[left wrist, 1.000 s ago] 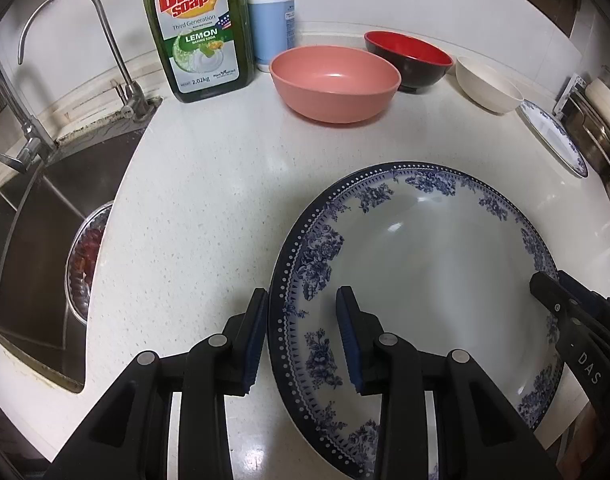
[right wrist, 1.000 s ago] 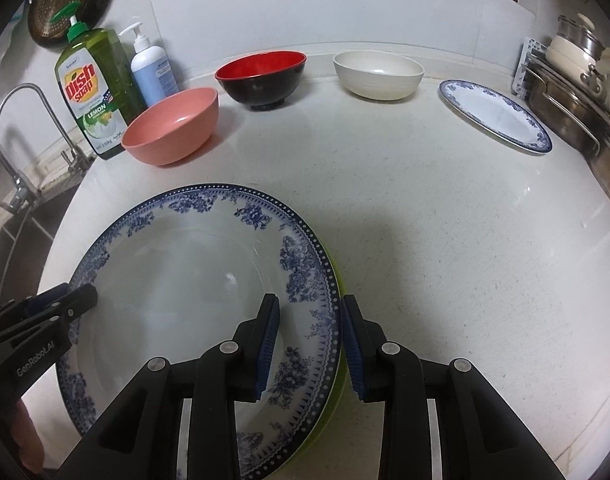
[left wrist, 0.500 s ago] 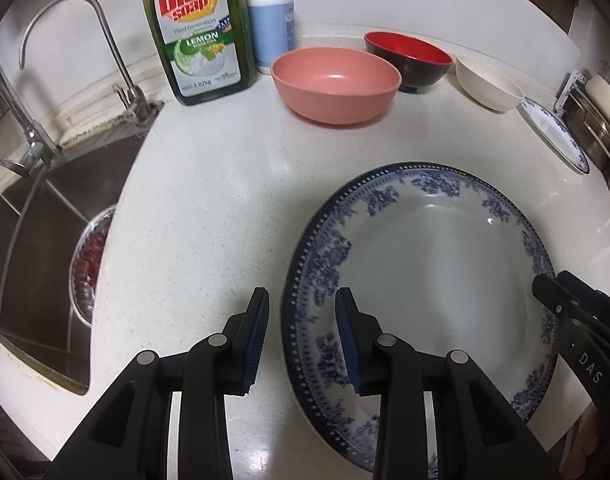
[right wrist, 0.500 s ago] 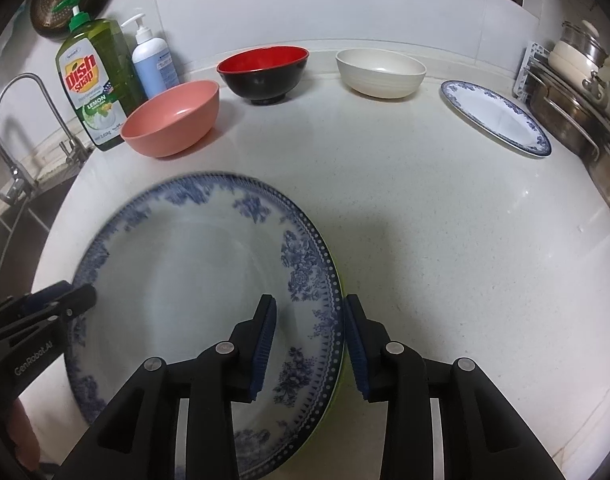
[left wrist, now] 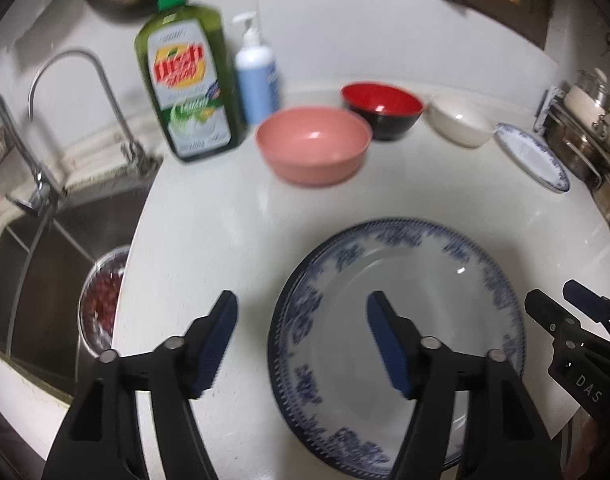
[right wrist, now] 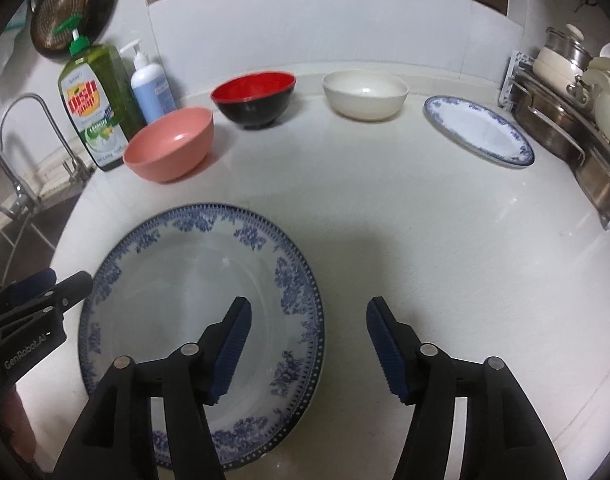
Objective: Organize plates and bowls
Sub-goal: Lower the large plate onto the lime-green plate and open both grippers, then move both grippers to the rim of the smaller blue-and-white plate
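A large blue-and-white plate (left wrist: 405,312) (right wrist: 185,300) lies flat on the white counter near its front edge. My left gripper (left wrist: 301,340) is open and raised over the plate's left rim, holding nothing. My right gripper (right wrist: 307,344) is open over the plate's right rim, holding nothing. At the back stand a pink bowl (left wrist: 313,144) (right wrist: 171,144), a red-and-black bowl (left wrist: 381,110) (right wrist: 255,98) and a cream bowl (left wrist: 459,124) (right wrist: 365,94). A smaller blue-and-white plate (left wrist: 533,156) (right wrist: 479,130) lies at the back right.
A green dish soap bottle (left wrist: 185,84) (right wrist: 93,108) and a white pump bottle (left wrist: 257,80) (right wrist: 149,84) stand behind the pink bowl. A sink (left wrist: 45,264) with a tap (left wrist: 81,92) lies to the left. A metal rack with pots (right wrist: 573,92) stands at the right.
Both grippers have opened wide, let go of the large plate's rim and risen. The plate now rests flat on the counter.
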